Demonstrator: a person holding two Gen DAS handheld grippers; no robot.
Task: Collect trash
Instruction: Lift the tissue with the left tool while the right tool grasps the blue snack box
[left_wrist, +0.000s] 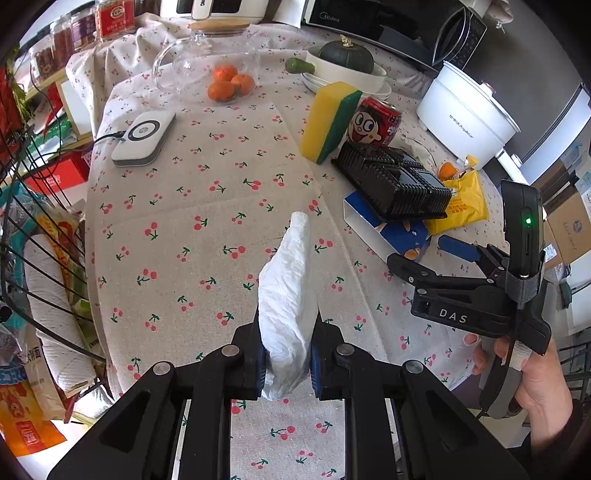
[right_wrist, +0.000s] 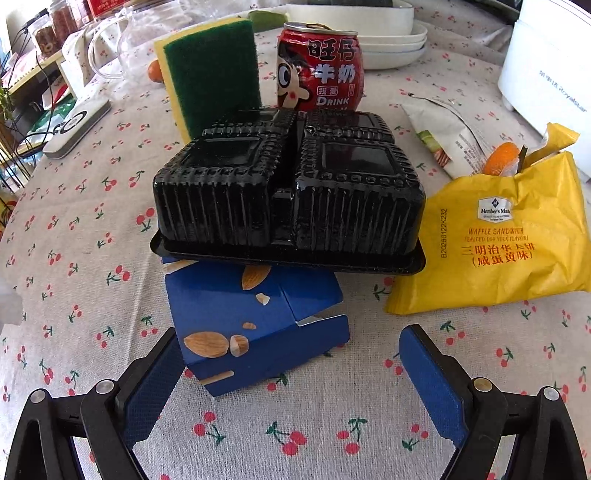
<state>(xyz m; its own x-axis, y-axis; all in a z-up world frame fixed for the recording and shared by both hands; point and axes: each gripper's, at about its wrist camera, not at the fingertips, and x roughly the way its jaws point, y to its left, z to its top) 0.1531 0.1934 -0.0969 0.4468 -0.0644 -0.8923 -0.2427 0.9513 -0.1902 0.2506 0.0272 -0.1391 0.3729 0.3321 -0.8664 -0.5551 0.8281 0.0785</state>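
Blue almond box lies under the black tray; my right tongs gape beside it. I'd straddle its near corner squarely. Left tongs pinch a white tissue.

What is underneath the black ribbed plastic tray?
The black ribbed plastic tray, upside down, rests on a blue cardboard box printed with almonds. The box's far end and anything beneath the tray's hollows are hidden.

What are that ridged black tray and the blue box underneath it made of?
The black tray looks like thin moulded plastic: glossy, with sharp highlights along its ribs. The blue box looks like printed cardboard: matt, with folded flaps and a pale cut edge. Neither is certain from pictures alone.
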